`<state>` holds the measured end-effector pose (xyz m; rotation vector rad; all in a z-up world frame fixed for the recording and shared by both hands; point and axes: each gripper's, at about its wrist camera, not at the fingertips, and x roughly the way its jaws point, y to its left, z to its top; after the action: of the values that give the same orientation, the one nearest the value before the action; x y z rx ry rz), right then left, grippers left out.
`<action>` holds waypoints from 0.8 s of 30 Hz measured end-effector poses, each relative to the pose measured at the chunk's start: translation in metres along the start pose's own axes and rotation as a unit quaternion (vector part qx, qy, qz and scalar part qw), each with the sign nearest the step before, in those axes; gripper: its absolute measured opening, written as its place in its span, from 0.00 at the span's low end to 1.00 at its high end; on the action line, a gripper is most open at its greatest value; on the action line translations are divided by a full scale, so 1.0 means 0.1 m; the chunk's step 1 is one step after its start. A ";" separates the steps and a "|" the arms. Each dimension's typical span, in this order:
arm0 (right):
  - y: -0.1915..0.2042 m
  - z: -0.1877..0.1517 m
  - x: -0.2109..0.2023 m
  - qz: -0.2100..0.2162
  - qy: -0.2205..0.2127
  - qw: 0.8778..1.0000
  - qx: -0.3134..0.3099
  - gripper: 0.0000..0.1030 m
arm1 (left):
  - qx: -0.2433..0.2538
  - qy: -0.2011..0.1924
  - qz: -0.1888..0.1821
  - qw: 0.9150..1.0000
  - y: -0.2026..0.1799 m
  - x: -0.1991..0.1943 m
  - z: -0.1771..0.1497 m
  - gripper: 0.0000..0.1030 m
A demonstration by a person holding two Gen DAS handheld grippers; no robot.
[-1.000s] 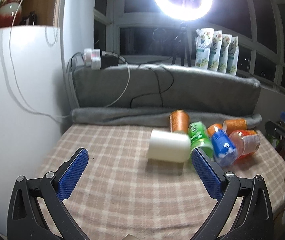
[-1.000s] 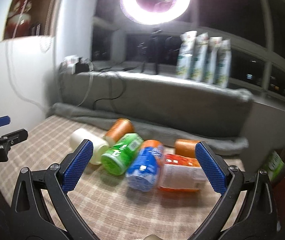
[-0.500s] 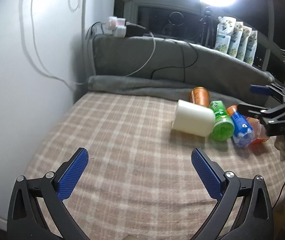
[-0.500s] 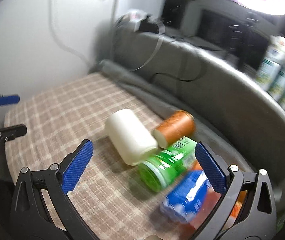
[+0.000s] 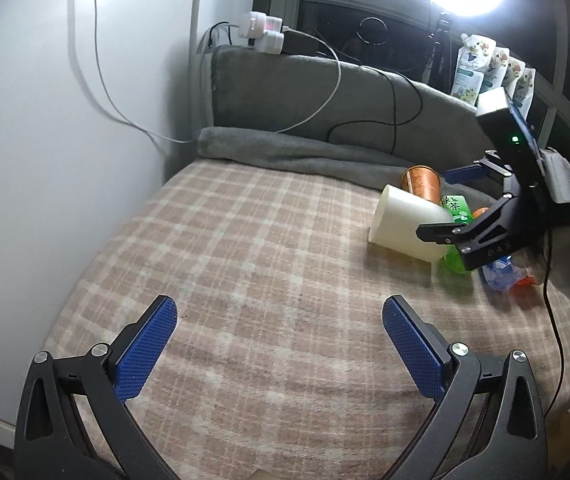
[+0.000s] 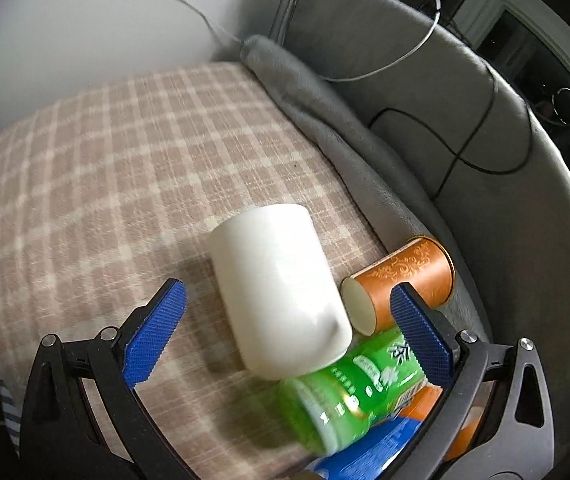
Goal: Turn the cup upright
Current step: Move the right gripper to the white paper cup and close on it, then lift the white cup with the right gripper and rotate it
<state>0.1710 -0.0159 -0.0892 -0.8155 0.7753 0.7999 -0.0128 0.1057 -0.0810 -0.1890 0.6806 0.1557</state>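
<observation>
Our right gripper point(image 6: 285, 320) hangs with fingers spread around the white cup point(image 6: 279, 292), which lies on its side at centre frame on the plaid blanket point(image 6: 105, 168), touching the green bottle point(image 6: 357, 388). Closing carelessly could catch the orange can point(image 6: 401, 280) too. Our left gripper point(image 5: 281, 344), fingers spread, holds nothing.

Beside the grey blanket point(image 6: 325, 120) lie one white cup point(image 6: 277, 288), one orange can point(image 6: 405, 280), one green bottle point(image 6: 357, 392) and one blue-labelled bottle point(image 6: 369, 460); two grippers point(image 5: 277, 320) point(image 6: 285, 316).
</observation>
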 end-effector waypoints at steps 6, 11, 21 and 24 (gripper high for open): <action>0.05 0.05 0.17 0.001 0.029 0.999 -0.036 1.00 | -0.007 0.002 0.002 1.000 0.05 0.02 0.01 0.99; 0.11 0.06 0.24 -0.002 0.045 0.997 -0.059 1.00 | -0.014 0.002 0.007 1.000 0.10 0.02 0.03 0.99; 0.18 0.09 0.39 -0.010 0.063 0.995 -0.077 0.79 | -0.020 -0.002 0.009 1.000 0.15 -0.01 0.04 0.99; 0.18 0.09 0.39 -0.010 0.063 0.995 -0.077 0.77 | -0.020 -0.003 0.010 1.000 0.15 -0.01 0.04 0.99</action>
<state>0.1767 0.0110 -0.1229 -1.0178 0.8228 0.8026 -0.0146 0.1211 -0.0790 -0.2197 0.6746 0.1887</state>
